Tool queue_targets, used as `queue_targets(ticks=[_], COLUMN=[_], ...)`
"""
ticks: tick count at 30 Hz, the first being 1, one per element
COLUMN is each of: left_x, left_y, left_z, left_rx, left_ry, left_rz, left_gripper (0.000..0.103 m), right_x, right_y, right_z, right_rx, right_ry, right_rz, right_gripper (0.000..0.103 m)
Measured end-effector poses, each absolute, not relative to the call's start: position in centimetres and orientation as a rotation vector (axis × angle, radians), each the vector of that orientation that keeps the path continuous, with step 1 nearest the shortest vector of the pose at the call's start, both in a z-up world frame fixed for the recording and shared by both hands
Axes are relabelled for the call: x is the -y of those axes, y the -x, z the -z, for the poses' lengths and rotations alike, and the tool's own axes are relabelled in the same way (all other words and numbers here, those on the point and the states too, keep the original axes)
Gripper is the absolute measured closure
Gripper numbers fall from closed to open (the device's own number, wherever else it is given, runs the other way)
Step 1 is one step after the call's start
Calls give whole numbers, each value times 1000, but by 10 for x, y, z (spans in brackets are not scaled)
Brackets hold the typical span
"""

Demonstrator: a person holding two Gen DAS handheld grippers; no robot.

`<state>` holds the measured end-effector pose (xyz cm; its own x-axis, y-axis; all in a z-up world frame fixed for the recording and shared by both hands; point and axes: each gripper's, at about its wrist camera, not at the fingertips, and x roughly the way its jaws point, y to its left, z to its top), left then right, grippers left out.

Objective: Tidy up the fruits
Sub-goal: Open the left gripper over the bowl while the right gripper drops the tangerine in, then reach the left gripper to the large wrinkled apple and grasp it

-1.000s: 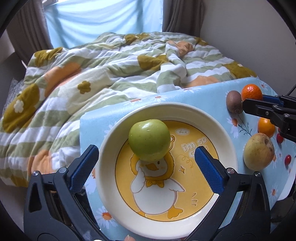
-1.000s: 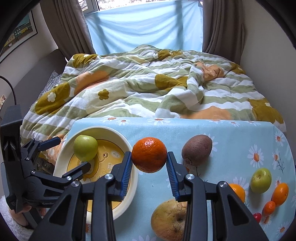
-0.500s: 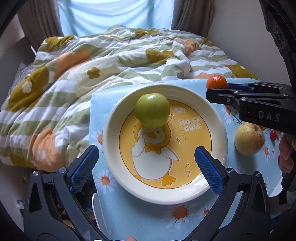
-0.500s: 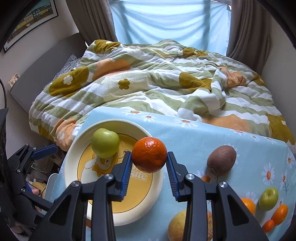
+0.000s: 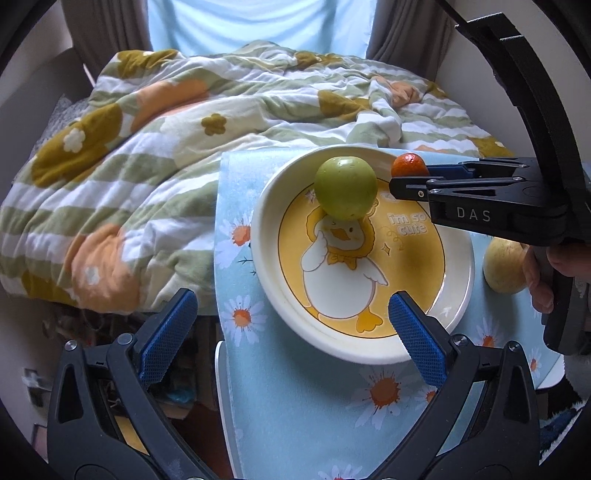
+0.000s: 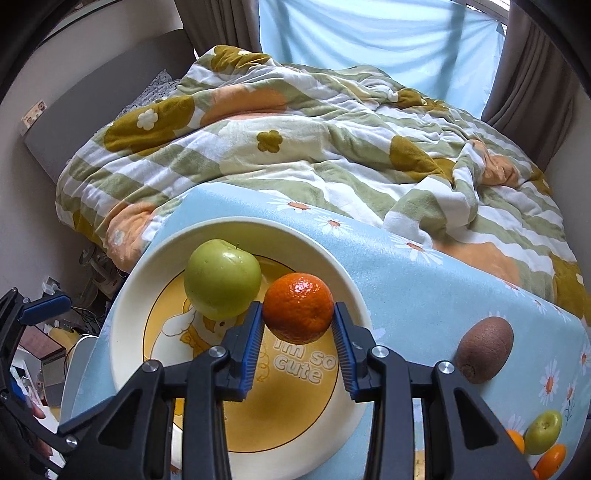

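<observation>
Orange peel sits pinched between the blue pads of my right tool, the mandarin held above the plate beside a green apple. My left tool gapes empty nearby; a kiwi waits on the surface.

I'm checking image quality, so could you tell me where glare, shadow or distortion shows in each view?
Right wrist view: a bright glint on the orange, the bed bowed by the fisheye. Left wrist view: a soft shadow on the plate under the right gripper, dark corners, a washed-out window.
</observation>
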<state>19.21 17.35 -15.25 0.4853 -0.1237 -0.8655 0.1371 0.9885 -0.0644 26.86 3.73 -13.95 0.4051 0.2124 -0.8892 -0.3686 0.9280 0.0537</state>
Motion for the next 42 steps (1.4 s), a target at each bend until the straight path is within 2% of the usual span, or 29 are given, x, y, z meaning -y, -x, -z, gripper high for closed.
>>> queue_targets(ticks=[2,3,4,5,6,7,14,29,42], left_x=[-175,-176,-176,-177,-178,-179,-181,-169,-120], left_y=[-190,-189,-188,-187,-186,-185,-181,-171,-159], left_z=[152,152,151,151,150,150,144,82,47], left_rx=[-1048,-1046,-1046,-1047,-1048,-1048,-1048,-949,-879], left_ry=[-14,-14,-9,-1,10,21,9,-66,-74], left_rz=[156,154,155,159,162,168,156,189,297], left_gripper=[0,0,0,0,0,0,0,0,0], right_x=[-39,-39,-40,-40,-40,-39,-31,-10,67], right_y=[-269,-268,-267,-266,-264,-263,-254,-213,-158], right_z=[141,141,140,138,136,134,121,64,23], right_rx=[-1104,-1101,-1097,-1091,-1081,-1071,-1029,-999,-949], right_ry=[162,165,164,158,151,146,132,41,-30], right_rz=[-359,-359,-365,-369,-370,-370,-346,-316,-109], right_gripper=[67,54,34,22,6,3,3,3,3])
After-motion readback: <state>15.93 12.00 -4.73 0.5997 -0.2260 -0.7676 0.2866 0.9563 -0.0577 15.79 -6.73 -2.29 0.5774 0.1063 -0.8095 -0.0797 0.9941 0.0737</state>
